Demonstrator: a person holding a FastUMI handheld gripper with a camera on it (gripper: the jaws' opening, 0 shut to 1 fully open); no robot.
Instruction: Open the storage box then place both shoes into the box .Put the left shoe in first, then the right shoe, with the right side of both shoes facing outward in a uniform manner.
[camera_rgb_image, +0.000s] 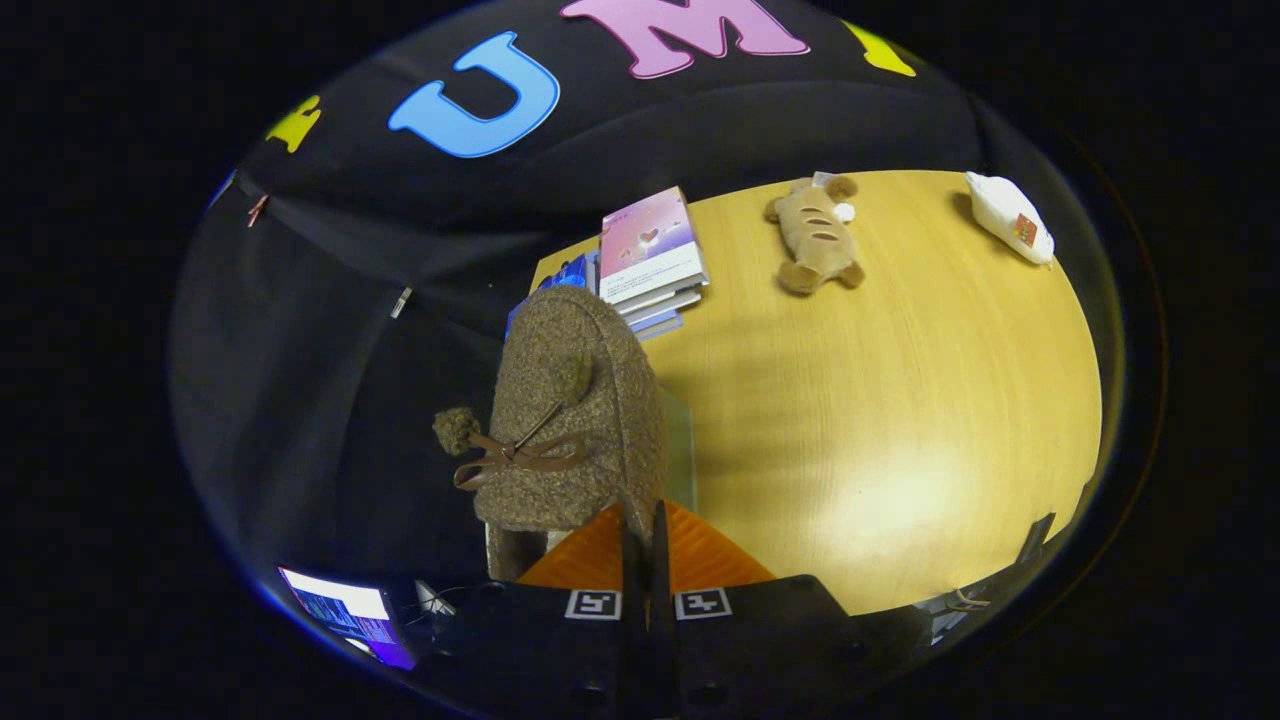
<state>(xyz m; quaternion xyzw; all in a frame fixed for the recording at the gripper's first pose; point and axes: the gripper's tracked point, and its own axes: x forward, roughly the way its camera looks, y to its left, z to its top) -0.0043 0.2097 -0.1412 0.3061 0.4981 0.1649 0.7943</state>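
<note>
Midway at best: fingers nearly closed at lower centre, seemingly pinching the rear edge of a brown woolly shoe held aloft left of the tabletop; storage box and second shoe unseen, so placing remains.

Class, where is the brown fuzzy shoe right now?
In the gripper view, the brown shoe hangs up off the table, gripped at its edge by the closed tongs, with the stack of books beyond it.
</note>
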